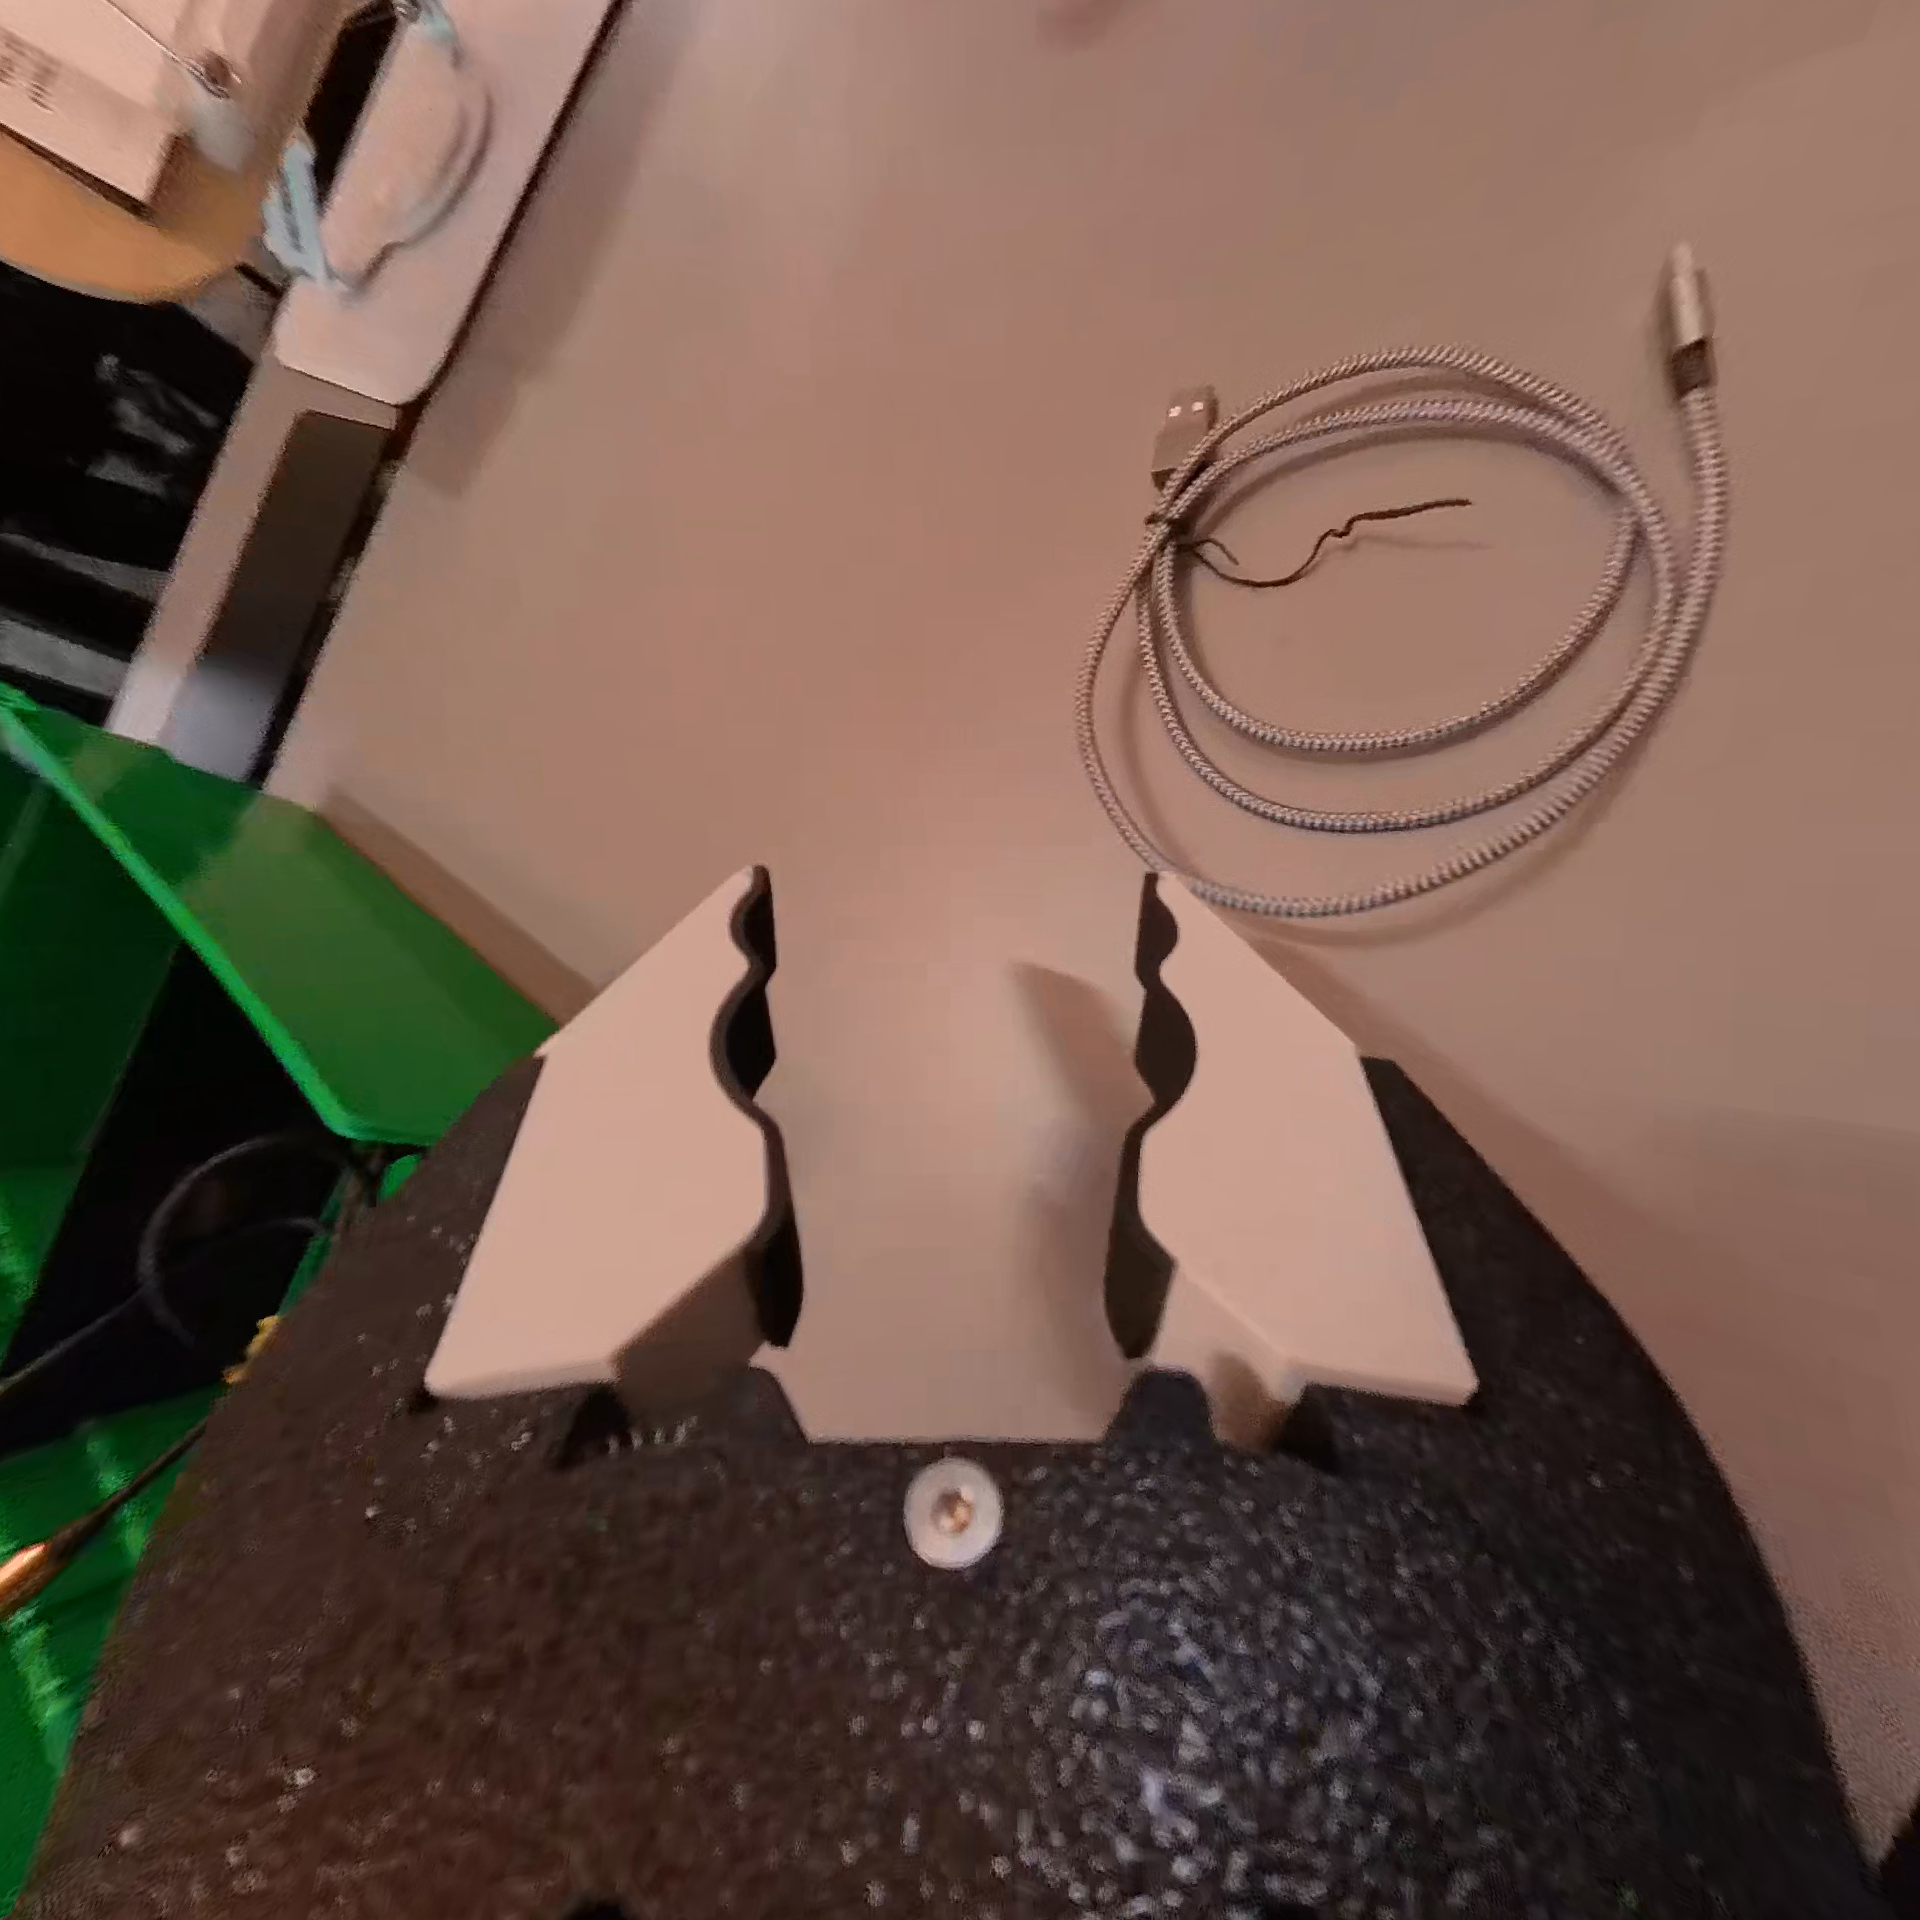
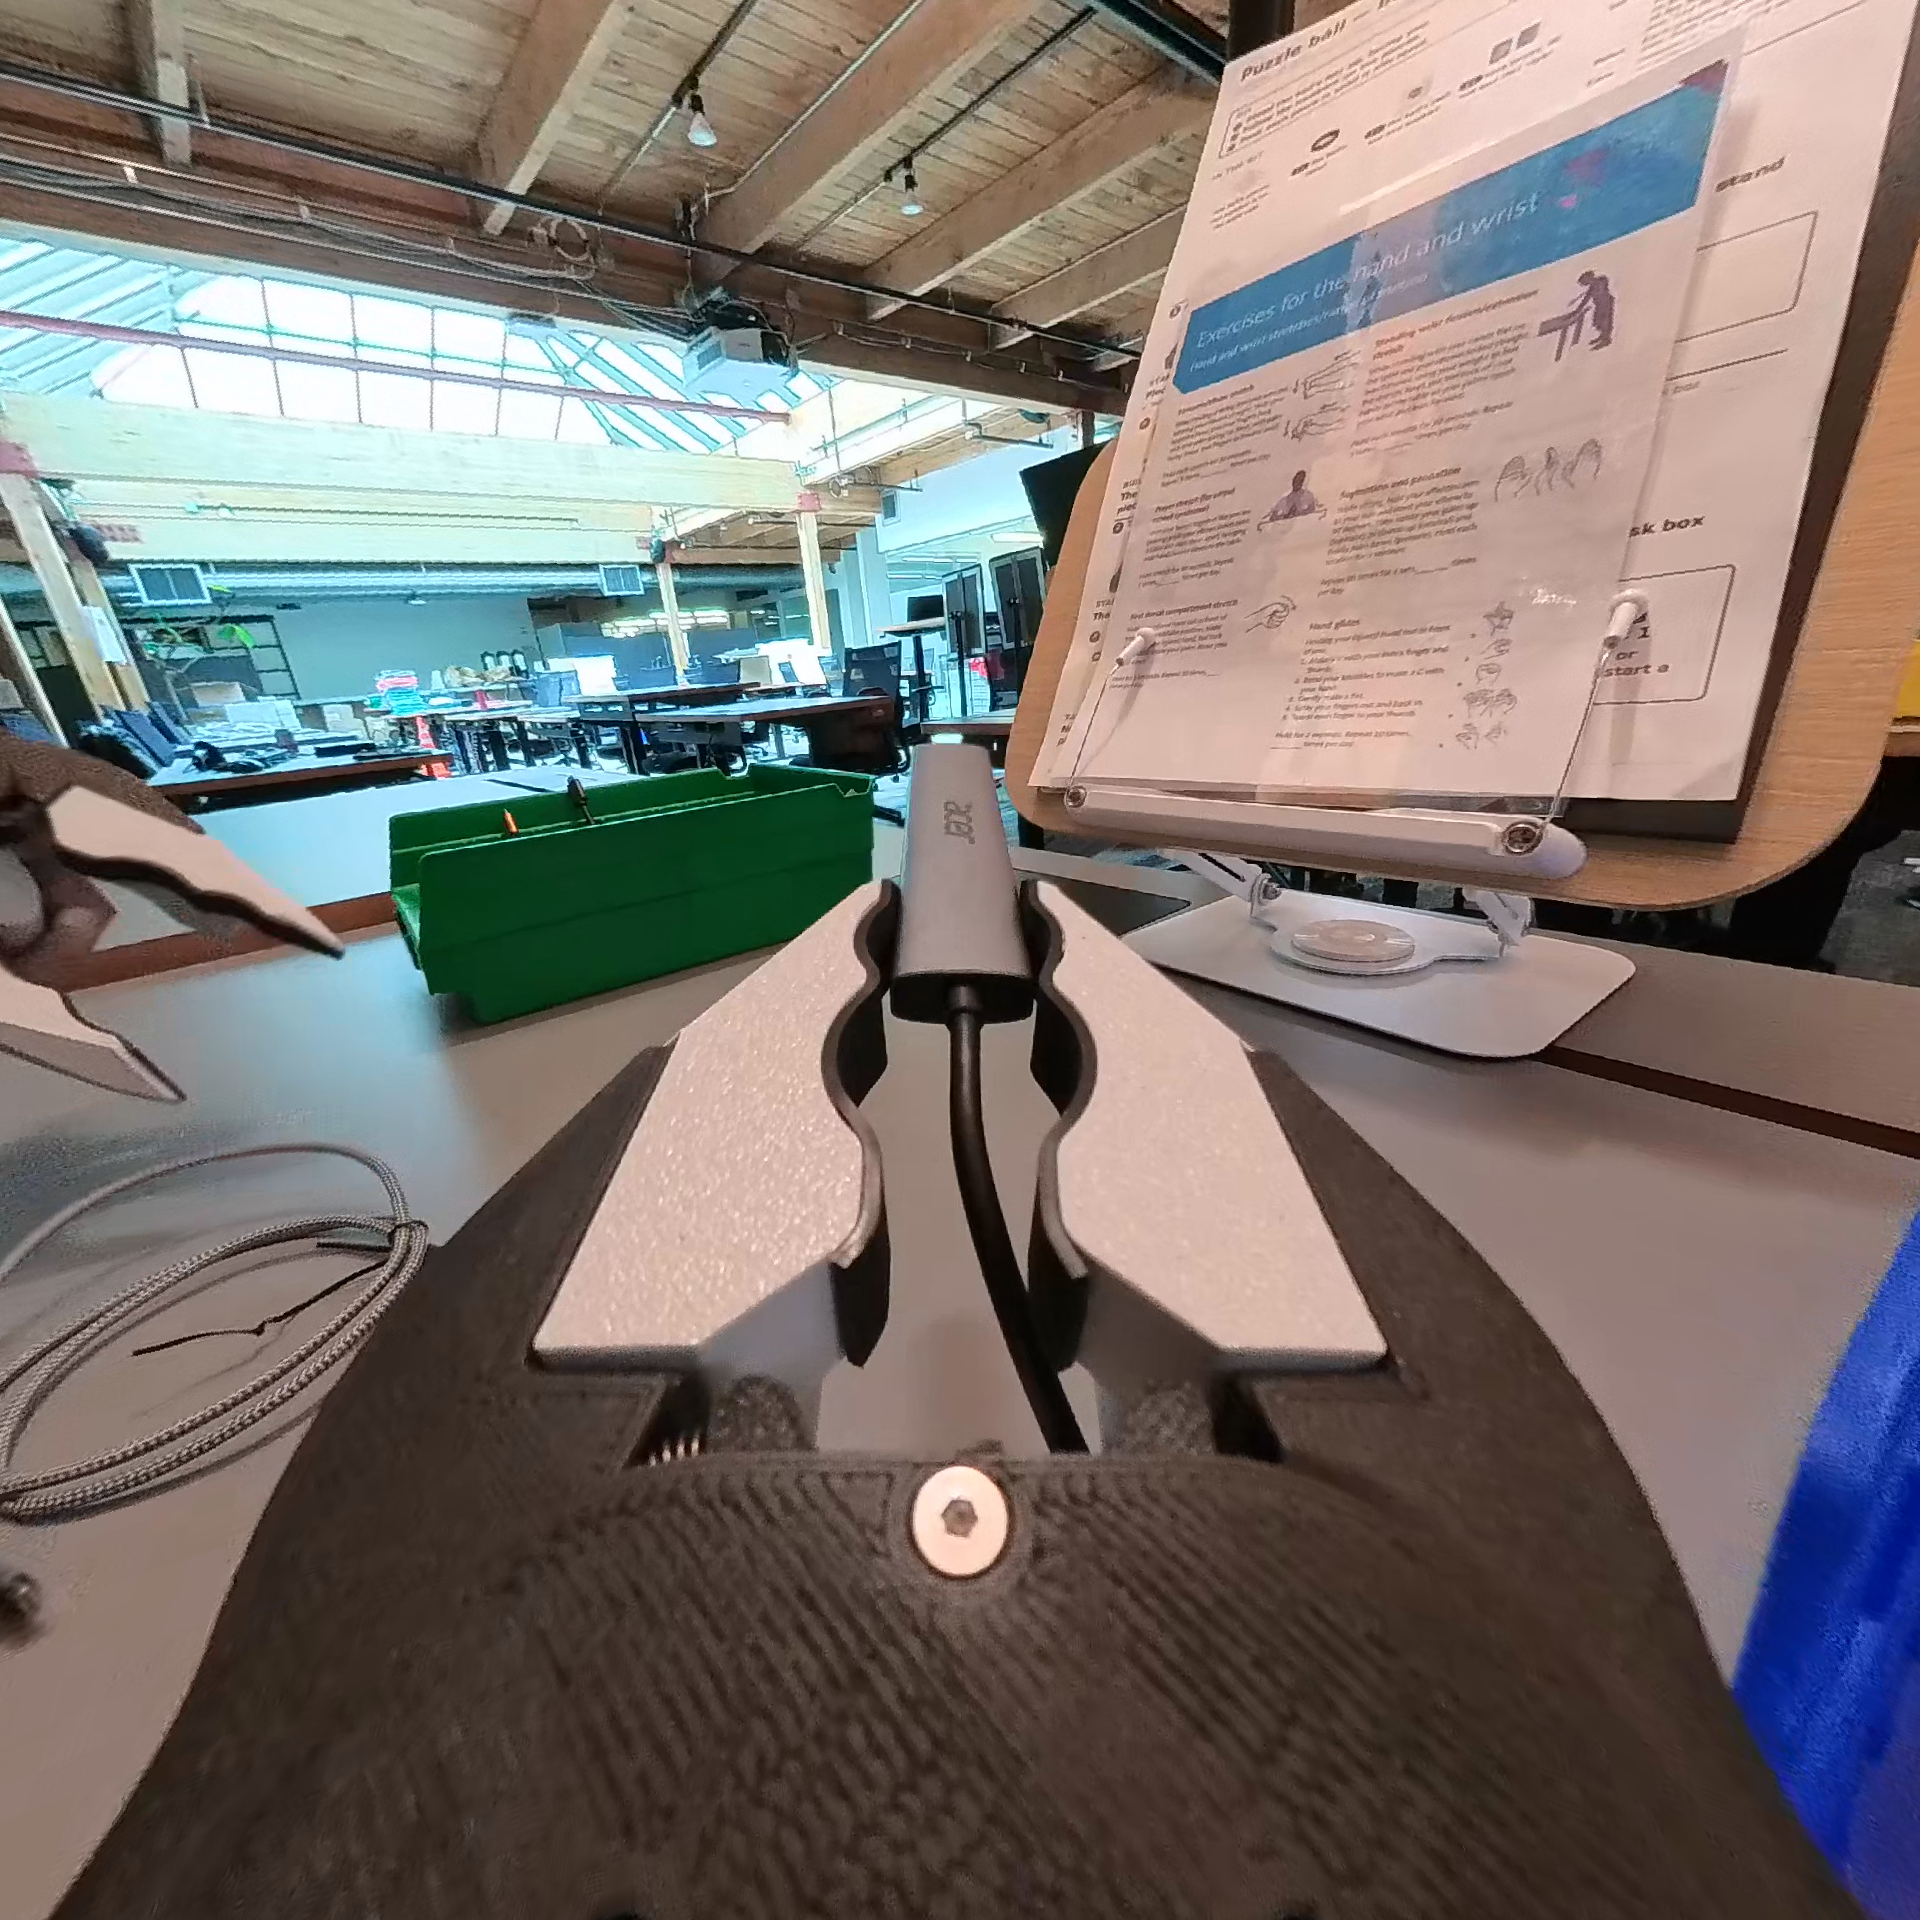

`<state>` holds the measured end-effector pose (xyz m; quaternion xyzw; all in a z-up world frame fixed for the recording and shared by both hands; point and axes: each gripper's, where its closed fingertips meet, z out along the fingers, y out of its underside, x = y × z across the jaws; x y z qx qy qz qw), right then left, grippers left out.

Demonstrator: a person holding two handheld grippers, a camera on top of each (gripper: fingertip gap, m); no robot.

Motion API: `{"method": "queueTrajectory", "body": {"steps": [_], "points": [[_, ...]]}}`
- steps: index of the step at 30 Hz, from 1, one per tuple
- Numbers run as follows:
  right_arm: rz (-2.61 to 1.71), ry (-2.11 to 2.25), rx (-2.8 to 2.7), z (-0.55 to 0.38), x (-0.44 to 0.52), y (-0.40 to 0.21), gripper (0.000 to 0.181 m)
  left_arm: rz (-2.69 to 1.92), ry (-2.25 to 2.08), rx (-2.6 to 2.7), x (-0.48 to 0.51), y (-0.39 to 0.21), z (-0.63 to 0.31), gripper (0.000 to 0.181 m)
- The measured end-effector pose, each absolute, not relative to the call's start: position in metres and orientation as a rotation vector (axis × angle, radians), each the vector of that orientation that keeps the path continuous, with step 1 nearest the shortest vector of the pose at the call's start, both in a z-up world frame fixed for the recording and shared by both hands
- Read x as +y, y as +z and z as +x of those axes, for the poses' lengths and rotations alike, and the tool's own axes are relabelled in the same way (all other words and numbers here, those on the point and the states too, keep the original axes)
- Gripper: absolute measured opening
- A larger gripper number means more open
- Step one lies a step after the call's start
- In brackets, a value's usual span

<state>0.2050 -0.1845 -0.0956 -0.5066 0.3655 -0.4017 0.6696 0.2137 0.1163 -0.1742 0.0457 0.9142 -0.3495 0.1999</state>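
Note:
My left gripper (image 1: 956,894) is open and empty, hovering over the table with a coiled grey braided cable (image 1: 1392,644) lying ahead to its right. A thin dark tie binds the coil near its USB plug (image 1: 1184,426). My right gripper (image 2: 956,914) is shut on a slim grey hub adapter (image 2: 956,862), held above the table. The adapter's black lead (image 2: 992,1195) runs back between the fingers. The left gripper also shows at the left edge of the right wrist view (image 2: 156,935), above part of the braided cable (image 2: 208,1340).
A green plastic bin (image 2: 634,883) sits at the table's far edge; it also shows at the left of the left wrist view (image 1: 260,935). A document stand (image 2: 1455,520) with printed sheets stands at the right. A blue object (image 2: 1839,1610) is at the right edge. The gap from one gripper's tips to the other's is roughly 30 cm.

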Motion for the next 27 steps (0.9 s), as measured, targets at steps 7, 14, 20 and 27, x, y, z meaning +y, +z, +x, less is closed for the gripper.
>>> {"method": "queueTrajectory", "body": {"steps": [7, 14, 20, 27], "points": [[-1.167, -0.912, 0.815, 0.205, -0.181, -0.098, 0.022, 0.551, -1.131, 2.727, 0.046, -0.193, 0.098, 0.049], [-1.176, -0.913, 0.814, 0.205, -0.180, -0.100, 0.021, 0.506, -1.039, 2.883, 0.010, -0.233, 0.072, 0.018], [-1.173, -0.889, 0.795, 0.203, -0.175, -0.096, 0.021, 0.240, -1.100, 2.940, -0.003, -0.235, 0.079, 0.003], [-1.216, -0.979, 0.723, 0.198, -0.169, -0.090, 0.022, -0.675, -1.884, 3.029, -0.058, -0.181, 0.101, 0.002]]}}
